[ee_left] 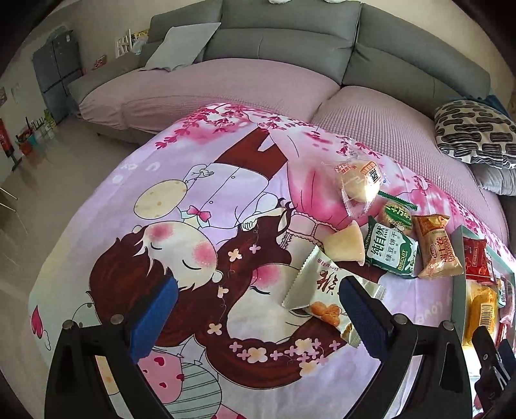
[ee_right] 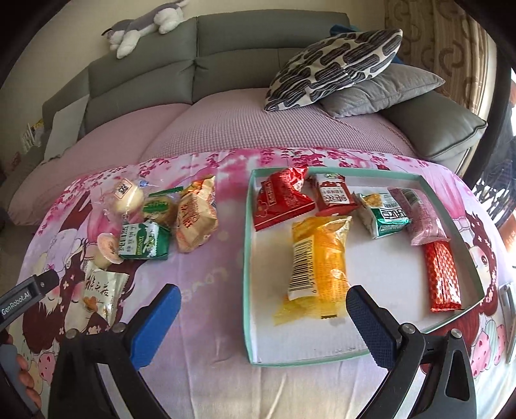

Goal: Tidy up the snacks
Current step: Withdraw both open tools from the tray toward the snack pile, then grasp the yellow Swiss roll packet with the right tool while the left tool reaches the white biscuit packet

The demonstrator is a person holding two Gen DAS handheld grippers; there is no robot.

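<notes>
A teal-rimmed tray (ee_right: 246,245) on the cartoon tablecloth holds several snack packets, among them a yellow one (ee_right: 322,258) and a red bar (ee_right: 443,277). Left of it lies a loose pile: a white-silver packet (ee_left: 322,290) (ee_right: 101,290), a green biscuit packet (ee_left: 390,251) (ee_right: 145,240), an orange packet (ee_left: 437,246) (ee_right: 195,216) and a wrapped bun (ee_left: 358,182) (ee_right: 127,196). My left gripper (ee_left: 258,309) is open and empty above the cloth, its right finger beside the white-silver packet. My right gripper (ee_right: 262,319) is open and empty, over the tray's near left edge.
A grey sofa (ee_left: 283,42) with a pink cover stands behind the table. A patterned pillow (ee_right: 335,64) and grey cushion (ee_right: 383,93) lie on it. A plush toy (ee_right: 145,22) lies on the backrest. The tray's edge shows in the left wrist view (ee_left: 459,274).
</notes>
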